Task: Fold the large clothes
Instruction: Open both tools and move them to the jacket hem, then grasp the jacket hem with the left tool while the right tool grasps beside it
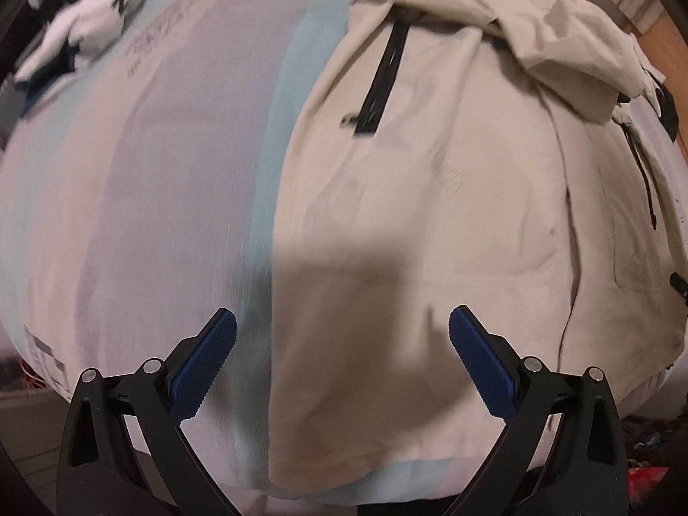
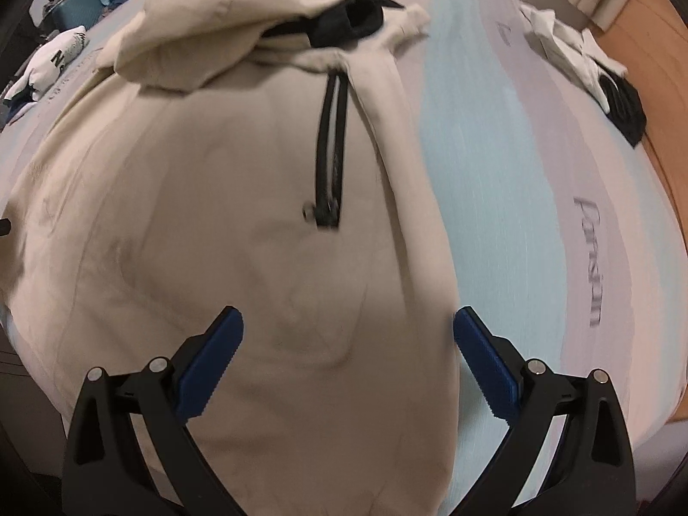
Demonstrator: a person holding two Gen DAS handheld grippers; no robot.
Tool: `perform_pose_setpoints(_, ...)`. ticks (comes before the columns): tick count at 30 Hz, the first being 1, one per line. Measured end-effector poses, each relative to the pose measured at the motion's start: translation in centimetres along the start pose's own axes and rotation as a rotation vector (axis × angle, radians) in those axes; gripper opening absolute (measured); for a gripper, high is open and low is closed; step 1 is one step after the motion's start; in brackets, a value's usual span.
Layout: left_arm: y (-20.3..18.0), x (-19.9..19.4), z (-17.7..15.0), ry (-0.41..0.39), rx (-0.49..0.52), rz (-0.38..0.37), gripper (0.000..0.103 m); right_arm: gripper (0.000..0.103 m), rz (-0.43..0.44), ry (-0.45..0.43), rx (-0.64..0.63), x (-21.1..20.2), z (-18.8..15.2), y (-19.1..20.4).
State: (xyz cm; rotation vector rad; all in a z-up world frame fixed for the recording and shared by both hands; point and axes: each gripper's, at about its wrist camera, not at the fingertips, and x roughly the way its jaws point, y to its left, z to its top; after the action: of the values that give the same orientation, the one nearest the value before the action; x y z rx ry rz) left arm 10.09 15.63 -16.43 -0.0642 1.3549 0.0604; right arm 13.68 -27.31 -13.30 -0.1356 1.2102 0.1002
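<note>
Left gripper (image 1: 342,346) hangs jaws wide, empty, over the beige jacket (image 1: 430,198), flat on the striped bedsheet (image 1: 142,198). Only the right wrist view catches black-and-white clothes (image 2: 593,73) at the bed's far right. Right gripper (image 2: 348,346) gapes, holding nothing. The jacket runs lengthwise, hood (image 2: 215,30) far, hem near.

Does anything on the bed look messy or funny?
Yes. The beige jacket lies mostly flat, but its hood is bunched and flopped over the top, with a black lining poking out. Its chest zipper gapes open. Other clothes lie crumpled near the bed's edge.
</note>
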Motion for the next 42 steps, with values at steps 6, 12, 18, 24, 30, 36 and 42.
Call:
perform_pose_setpoints(6, 1.1, 1.0, -1.6, 0.052, 0.017, -0.093, 0.097, 0.094, -0.016, 0.064, 0.018, 0.5, -2.4, -0.3)
perform_pose_setpoints(12, 1.5, 2.0, -3.1, 0.101, 0.065, -0.098, 0.097, 0.094, -0.018, 0.14, 0.073, 1.2, -4.6, -0.4)
perform_pose_setpoints(18, 2.0, 2.1, -3.7, 0.125, 0.044, -0.14, 0.097, 0.091, 0.034, 0.203, 0.141, 1.8, -6.0, -0.4)
perform_pose_setpoints(24, -0.7, 1.4, -4.3, 0.133, 0.115, -0.161, 0.095, 0.075, 0.024, 0.238, 0.139, 1.4, -6.4, -1.1)
perform_pose_setpoints(30, -0.2, 2.7, -4.4, 0.16, 0.045, -0.105, 0.096, 0.077, 0.052, 0.274, 0.255, 1.4, -7.8, -3.9)
perform_pose_setpoints(36, -0.2, 1.6, -3.3, 0.156, 0.062, -0.126, 0.095, 0.066, 0.108, 0.259, 0.237, 0.8, -7.6, -3.7)
perform_pose_setpoints(42, 0.0, 0.3, -2.6, 0.131, 0.028, -0.185, 0.092, 0.062, 0.096, 0.246, 0.243, 0.5, -7.7, -2.7)
